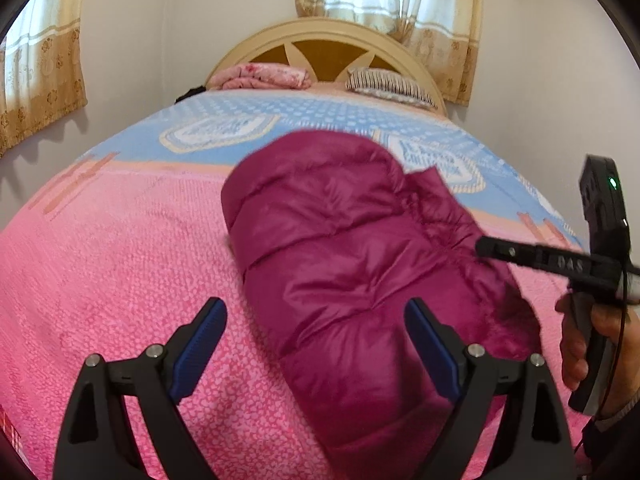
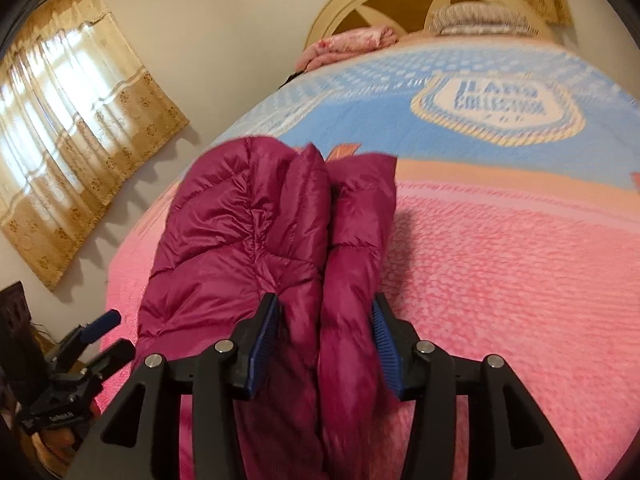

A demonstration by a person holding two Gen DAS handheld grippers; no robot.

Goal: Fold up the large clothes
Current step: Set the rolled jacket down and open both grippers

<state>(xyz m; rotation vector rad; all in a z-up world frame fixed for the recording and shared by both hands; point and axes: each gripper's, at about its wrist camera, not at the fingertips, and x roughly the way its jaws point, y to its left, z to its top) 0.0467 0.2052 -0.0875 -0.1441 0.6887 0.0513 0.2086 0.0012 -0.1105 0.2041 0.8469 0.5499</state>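
Nearest of all, the left gripper hangs over the pink bedspread with its jaws spread wide and nothing between the blue pads; its right finger overlaps the near edge of the magenta puffer jacket, though whether it touches the fabric cannot be told. In the right wrist view, the right gripper has its jaws partly apart on either side of a bunched fold of the same jacket; the fabric sits between the pads, and the pads look to stand just off it rather than pinching it. From the left wrist view that gripper's black body shows at the right edge, held by a hand.

The jacket lies folded into a long, thick bundle on the bed, running away from the grippers across the pink half of the bedspread, its far end reaching the blue patterned part. Beyond it, at the head of the bed, a folded pink floral blanket and a striped pillow rest against the curved cream headboard. Gold curtains hang on the walls behind.
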